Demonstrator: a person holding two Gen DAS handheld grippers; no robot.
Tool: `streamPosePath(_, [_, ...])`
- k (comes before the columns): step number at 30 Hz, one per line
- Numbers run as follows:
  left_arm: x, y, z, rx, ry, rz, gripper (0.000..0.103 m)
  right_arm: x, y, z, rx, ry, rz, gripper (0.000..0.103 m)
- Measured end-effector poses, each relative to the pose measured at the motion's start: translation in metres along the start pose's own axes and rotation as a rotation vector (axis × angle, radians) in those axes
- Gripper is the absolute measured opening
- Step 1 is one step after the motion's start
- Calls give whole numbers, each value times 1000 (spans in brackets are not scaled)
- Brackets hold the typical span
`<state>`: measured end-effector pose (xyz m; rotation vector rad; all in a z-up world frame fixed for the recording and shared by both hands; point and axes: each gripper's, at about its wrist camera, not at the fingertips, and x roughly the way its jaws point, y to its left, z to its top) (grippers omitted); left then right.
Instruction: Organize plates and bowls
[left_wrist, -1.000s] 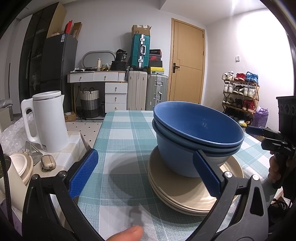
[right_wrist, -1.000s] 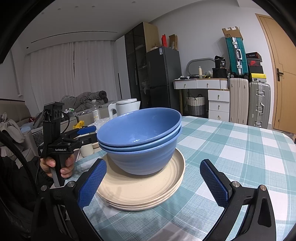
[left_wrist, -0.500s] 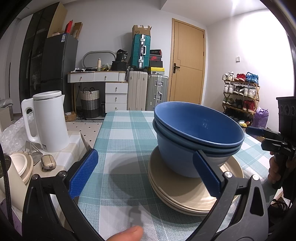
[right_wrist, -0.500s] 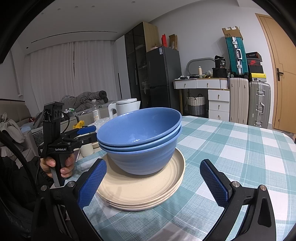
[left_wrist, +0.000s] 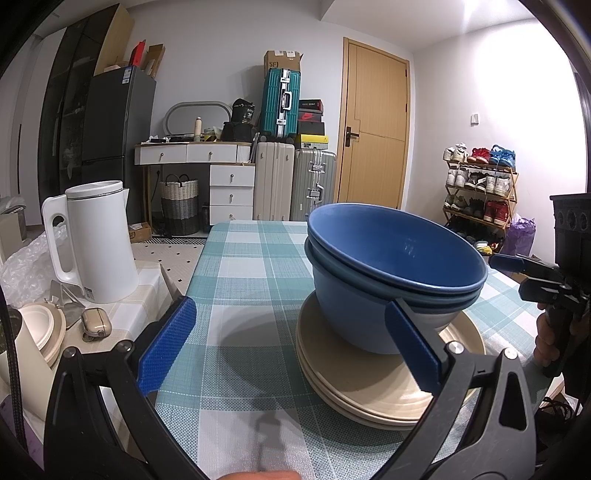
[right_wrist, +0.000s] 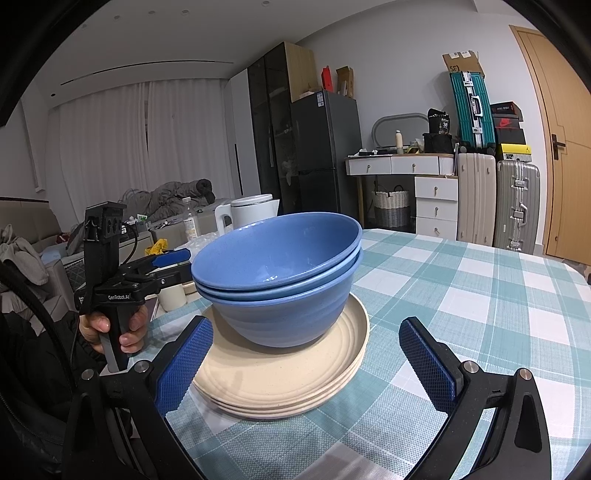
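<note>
looking at this, the sorting part seems pretty much done: the blue bowls (right_wrist: 280, 280) are nested into one another (looks like three rims, could be off by one) and they sit upright on top of the stack of cream plates (right_wrist: 284, 380), which rests on the checked tablecloth (right_wrist: 480, 295) near the table's edge. the bowl nest sits a bit off-centre on the plates, toward the far side in the right wrist view, but nothing looks tilted enough to worry about. the left gripper (left_wrist: 291, 347) is spread wide with nothing between its blue pads, its right pad just in front of the bowls without clearly touching them. the right gripper (right_wrist: 306, 358) is also released, pads wide apart on either side of the plate stack's near edge, gripping nothing. each tool shows up in the other's camera, held off to the side of the pile in a hand (right_wrist: 114, 328). no other plates or bowls loose on the table that i can see, so my guess is what's left is either nothing or moving the whole pile somewhere. the white kettle (left_wrist: 96, 243) on the side counter isn't part of it.
</note>
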<state>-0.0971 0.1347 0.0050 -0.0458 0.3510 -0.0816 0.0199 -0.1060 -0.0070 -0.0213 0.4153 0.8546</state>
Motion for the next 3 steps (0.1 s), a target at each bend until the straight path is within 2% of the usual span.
streamPosePath(3, [1, 0, -1, -6, 2, 3, 102, 0, 0, 0, 1, 0, -1, 103])
